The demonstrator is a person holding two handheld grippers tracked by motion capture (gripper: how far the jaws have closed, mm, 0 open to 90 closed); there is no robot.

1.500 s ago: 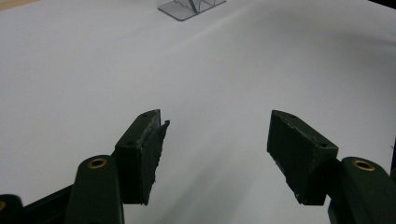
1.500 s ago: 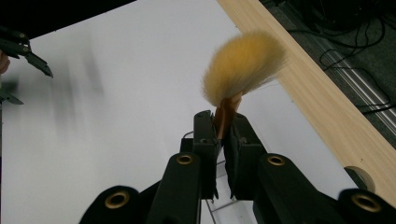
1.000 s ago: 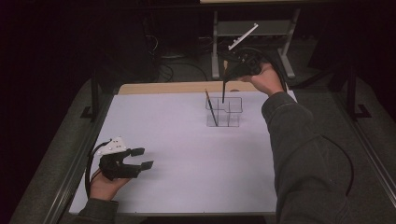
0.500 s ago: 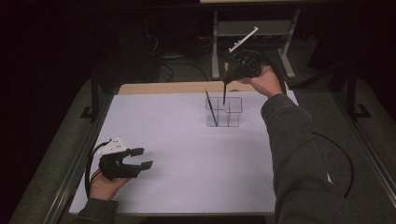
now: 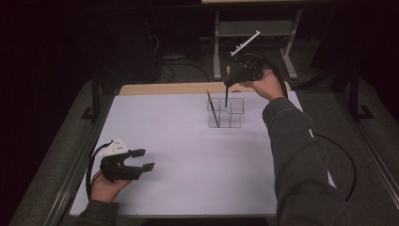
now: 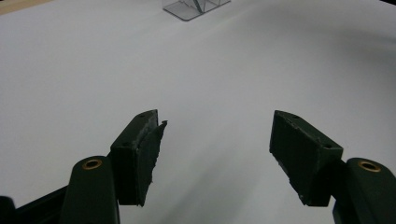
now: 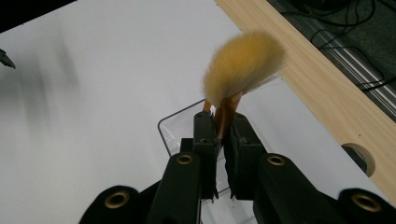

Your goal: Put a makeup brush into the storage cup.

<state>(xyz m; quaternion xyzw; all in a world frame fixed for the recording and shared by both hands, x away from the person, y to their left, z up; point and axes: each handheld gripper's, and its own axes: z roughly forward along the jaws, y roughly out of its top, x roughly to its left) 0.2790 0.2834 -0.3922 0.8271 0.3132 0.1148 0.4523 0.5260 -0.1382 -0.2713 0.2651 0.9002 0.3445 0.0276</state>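
Brush (image 7: 243, 65), clamped upright in the right tongs (image 7: 223, 133), hangs straight above the holder (image 5: 226, 113); left tongs (image 6: 215, 154) gape, well away.

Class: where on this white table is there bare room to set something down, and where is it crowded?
Free: the wide white table between the left gripper and the clear holder. Crowded: the far right, where the right gripper holds a brush over the holder.
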